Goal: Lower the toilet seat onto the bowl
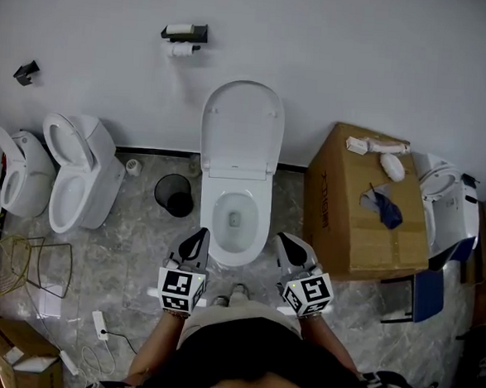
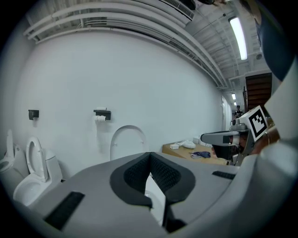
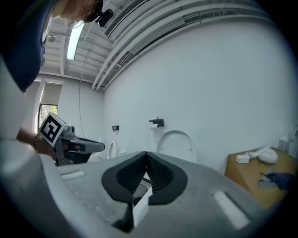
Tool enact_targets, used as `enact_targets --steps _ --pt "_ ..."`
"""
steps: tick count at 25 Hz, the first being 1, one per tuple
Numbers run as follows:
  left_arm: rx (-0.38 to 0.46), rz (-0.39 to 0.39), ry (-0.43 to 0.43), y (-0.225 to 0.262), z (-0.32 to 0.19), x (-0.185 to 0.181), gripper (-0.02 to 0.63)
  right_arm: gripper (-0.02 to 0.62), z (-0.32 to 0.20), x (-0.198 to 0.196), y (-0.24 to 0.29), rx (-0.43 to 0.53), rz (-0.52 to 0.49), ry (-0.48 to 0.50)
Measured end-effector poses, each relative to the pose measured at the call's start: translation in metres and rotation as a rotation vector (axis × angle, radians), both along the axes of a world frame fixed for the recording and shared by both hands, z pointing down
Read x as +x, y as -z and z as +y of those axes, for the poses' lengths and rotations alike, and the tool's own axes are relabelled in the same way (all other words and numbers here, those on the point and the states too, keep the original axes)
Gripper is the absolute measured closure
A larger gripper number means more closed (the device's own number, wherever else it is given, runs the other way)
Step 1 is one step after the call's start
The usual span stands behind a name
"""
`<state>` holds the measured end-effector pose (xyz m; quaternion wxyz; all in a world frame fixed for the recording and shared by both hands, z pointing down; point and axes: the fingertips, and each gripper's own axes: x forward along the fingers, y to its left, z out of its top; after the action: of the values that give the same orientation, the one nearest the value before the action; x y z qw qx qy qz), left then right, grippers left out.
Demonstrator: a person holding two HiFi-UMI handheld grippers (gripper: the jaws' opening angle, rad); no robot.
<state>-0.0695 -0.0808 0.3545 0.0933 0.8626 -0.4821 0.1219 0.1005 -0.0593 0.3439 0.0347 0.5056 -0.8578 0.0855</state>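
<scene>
Toilet seat (image 1: 241, 127) is up, standing upright vs. the wall behind the bowl (image 1: 263, 221), not down on it. Bowl is open, w/ water showing inside. Left gripper (image 1: 197, 237) & right gripper (image 1: 287, 243) are held side by side near the bowl's front rim, one at each side, well short of the seat. Both pairs of jaws are pressed together w/ nothing between them, as each gripper view shows. Black bin (image 1: 174, 194) sits on the floor just left of the bowl. Cardboard box (image 1: 349, 221) is just right of it, w/ white bits & a blue cloth (image 1: 385, 206) on top. Toilet roll holder (image 1: 185, 34) is on the wall, up & left of the seat. Two more toilets (image 1: 78, 173) stand farther left.
</scene>
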Motion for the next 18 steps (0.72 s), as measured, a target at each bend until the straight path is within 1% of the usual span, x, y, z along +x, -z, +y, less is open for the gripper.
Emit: enact_targets --steps 2,7,10,13,18 --pt "-0.005 0.007 0.002 0.001 0.001 -0.001 0.603 0.591 0.0 -0.002 0.003 0.004 0.002 0.002" --pt "0.009 -0.007 -0.011 0.002 -0.002 -0.005 0.603 0.591 -0.005 -0.01 0.006 0.001 -0.027 -0.008" --pt "0.01 -0.002 -0.006 0.002 -0.005 -0.009 0.603 0.591 -0.008 -0.014 0.004 0.001 -0.022 0.002" --pt "-0.004 -0.003 0.0 0.001 -0.009 -0.011 0.603 0.591 -0.011 -0.011 0.004 0.003 -0.014 -0.005" --pt "0.012 0.0 0.016 0.008 -0.016 -0.011 0.603 0.591 -0.016 -0.007 0.005 0.003 -0.021 -0.03"
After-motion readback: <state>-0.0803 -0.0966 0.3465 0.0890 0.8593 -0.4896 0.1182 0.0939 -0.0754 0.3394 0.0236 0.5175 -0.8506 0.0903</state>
